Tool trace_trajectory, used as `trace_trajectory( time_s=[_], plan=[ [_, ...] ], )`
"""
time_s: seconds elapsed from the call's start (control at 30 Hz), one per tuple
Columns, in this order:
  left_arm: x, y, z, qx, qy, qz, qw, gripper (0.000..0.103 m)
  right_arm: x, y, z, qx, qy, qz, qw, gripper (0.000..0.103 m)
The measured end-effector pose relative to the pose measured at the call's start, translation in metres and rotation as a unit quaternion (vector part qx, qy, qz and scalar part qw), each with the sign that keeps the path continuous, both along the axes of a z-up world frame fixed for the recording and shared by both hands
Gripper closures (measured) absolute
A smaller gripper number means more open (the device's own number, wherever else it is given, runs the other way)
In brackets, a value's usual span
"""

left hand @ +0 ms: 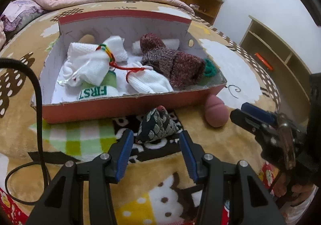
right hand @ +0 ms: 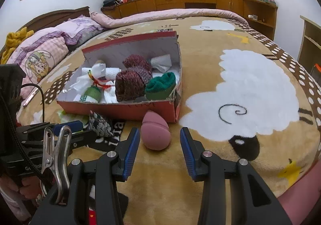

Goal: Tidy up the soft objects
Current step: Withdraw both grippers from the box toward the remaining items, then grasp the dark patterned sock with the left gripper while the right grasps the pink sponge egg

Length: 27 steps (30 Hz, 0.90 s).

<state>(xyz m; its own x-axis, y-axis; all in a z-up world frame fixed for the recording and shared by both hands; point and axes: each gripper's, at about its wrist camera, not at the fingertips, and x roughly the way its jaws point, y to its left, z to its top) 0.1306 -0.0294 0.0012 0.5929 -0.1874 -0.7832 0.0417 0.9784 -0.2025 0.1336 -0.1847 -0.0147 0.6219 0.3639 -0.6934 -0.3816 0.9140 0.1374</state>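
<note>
A red cardboard box [left hand: 128,105] lies on the bed, holding white cloths [left hand: 90,60], a maroon knitted piece [left hand: 170,60], a green knit roll [right hand: 160,86] and a sock marked FIRST [left hand: 94,92]. In front of the box sits a dark patterned triangular pouch [left hand: 156,126]. My left gripper [left hand: 156,144] is open just behind it, its blue pads apart from the pouch. Further right lies a pink egg-shaped sponge [right hand: 155,134]. My right gripper [right hand: 159,141] is open, one finger either side of the sponge's near end, with gaps on both sides. Each gripper shows in the other's view: the right gripper [left hand: 243,113] and the left gripper [right hand: 80,130].
Everything rests on a tan fleece blanket with a white sheep print [right hand: 250,94]. Pillows [right hand: 40,60] lie at the far left and a rolled pink quilt [right hand: 170,15] at the back. A black cable [left hand: 38,104] loops on the left. A metal clip [right hand: 57,154] hangs off the left gripper. Wooden shelves [left hand: 276,58] stand right.
</note>
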Motion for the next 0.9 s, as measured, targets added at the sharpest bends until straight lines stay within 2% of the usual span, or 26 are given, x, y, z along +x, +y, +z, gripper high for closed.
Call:
trace_trajectory(
  time_s=[0.13,0.5,0.9],
  plan=[
    [0.006,-0.001,-0.007,-0.003,0.006,0.004,1.0,0.053,0.002,0.004,-0.008,-0.001,0.009,0.004,1.0,0.06],
    [0.016,-0.019,-0.022,0.045,-0.008,-0.002,0.9989,0.053,0.015,0.008,-0.024,0.0,0.02,0.005,1.0,0.06],
    [0.021,-0.017,-0.029,0.034,-0.011,-0.002,0.9994,0.054,0.024,0.017,-0.042,0.001,0.048,0.013,0.999,0.06]
  ],
)
